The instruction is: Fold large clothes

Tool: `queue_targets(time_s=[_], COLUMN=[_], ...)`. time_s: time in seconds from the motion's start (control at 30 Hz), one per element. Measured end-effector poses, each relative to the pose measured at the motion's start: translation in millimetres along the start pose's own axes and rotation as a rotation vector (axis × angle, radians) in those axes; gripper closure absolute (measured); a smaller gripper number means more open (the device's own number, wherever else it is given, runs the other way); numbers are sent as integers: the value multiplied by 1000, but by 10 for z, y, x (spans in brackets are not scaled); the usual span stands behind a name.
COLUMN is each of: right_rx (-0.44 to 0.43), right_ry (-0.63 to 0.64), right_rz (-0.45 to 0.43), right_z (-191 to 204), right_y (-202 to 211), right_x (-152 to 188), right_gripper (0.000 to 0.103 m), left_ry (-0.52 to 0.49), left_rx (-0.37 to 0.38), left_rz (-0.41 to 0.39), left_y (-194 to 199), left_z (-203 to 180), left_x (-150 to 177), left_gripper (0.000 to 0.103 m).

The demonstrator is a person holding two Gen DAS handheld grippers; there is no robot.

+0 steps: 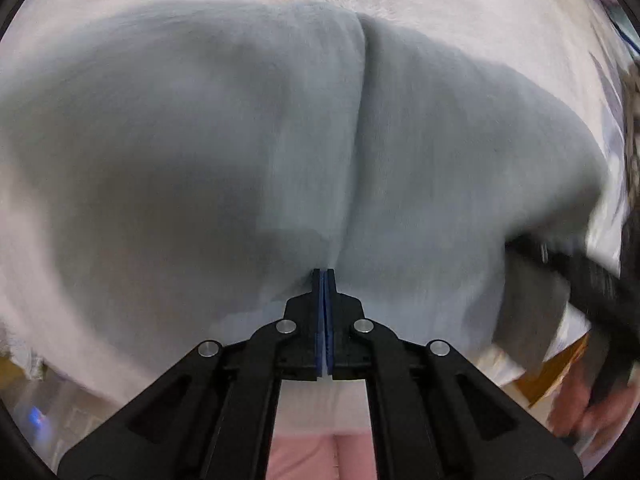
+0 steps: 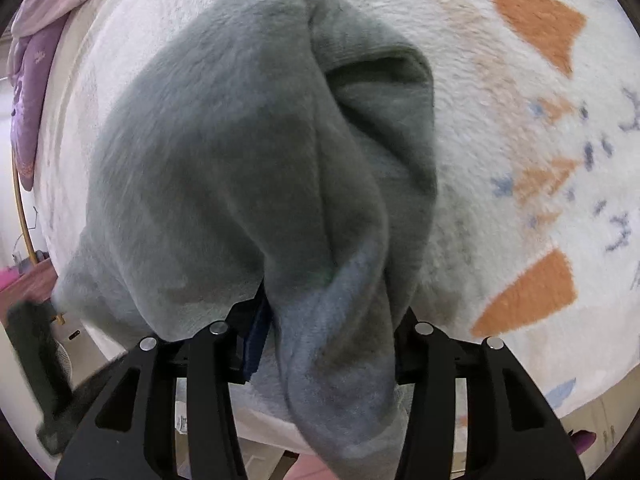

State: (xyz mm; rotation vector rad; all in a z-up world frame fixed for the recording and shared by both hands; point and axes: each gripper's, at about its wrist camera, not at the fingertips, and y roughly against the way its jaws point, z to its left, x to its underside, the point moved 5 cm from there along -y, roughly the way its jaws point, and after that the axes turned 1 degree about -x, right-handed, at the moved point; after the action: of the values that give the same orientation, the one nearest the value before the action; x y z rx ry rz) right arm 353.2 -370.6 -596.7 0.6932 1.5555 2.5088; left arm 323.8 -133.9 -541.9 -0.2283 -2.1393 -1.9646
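Note:
A large grey fleece garment [image 1: 240, 140] lies spread over a white plush blanket [image 1: 160, 8]. My left gripper [image 1: 324, 276] is shut, its blue pads pinching the garment's near edge at a crease. In the right wrist view the same grey garment [image 2: 240, 140] is bunched and lifted. My right gripper [image 2: 320, 312] is shut on a thick fold of it, which drapes down over the fingers and hides the tips. The right gripper also shows as a dark blurred shape at the right edge of the left wrist view [image 1: 592, 280].
The white blanket [image 2: 500, 160] has orange and blue printed shapes. A purple cloth [image 2: 32, 80] lies at its far left edge. A gold-coloured hoop stand [image 2: 22, 208] and a pink item stand beyond the bed on the left.

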Motion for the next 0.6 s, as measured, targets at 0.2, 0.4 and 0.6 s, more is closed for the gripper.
queue_targets(time_s=[0.2, 0.4, 0.6], right_rx=[-19, -40, -61], right_ry=[44, 56, 224], right_rz=[-29, -43, -90], right_z=[-50, -182, -8], right_y=[9, 53, 398], right_x=[-11, 43, 404], right_gripper=[58, 60, 86], left_ry=[-6, -44, -79], left_rx=[-17, -48, -146], left_rz=[-67, -101, -179], left_y=[-145, -233, -196], left_z=[1, 76, 10], left_x=[251, 286, 521], left_gripper=[101, 100, 100])
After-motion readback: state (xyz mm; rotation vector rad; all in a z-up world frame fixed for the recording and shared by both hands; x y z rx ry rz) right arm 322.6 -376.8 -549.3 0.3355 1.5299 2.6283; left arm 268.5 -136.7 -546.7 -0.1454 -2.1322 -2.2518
